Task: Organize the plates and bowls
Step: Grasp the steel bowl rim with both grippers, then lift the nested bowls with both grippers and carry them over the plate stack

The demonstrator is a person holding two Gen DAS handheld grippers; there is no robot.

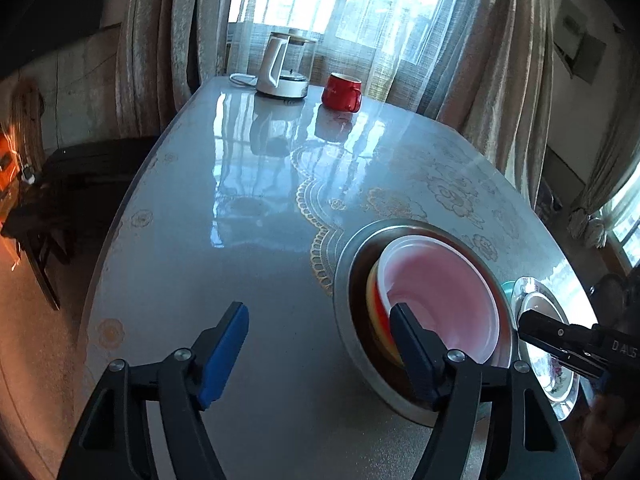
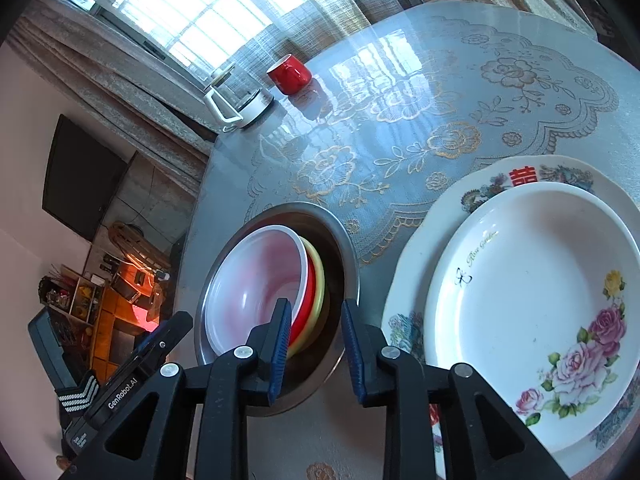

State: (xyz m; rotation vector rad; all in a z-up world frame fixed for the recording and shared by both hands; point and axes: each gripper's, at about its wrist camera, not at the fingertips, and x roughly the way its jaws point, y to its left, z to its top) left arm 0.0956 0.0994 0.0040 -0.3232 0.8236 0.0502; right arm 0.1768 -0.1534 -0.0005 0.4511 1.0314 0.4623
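Bowls [image 2: 256, 280] sit nested beside stacked plates [image 2: 536, 304], seemingly sorted; left tongs [image 1: 320, 344] gape wide, right tongs [image 2: 316, 348] narrow, both empty.

Home dining room, curtained window [image 1: 340, 0], lace-covered table [image 1: 240, 200], kettle [image 1: 282, 66], wall television [image 2: 80, 176]

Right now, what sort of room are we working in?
Most likely a home dining or living room: a curtained window, a table with a lace-pattern cover holding a kettle and red mug, and a wall television.
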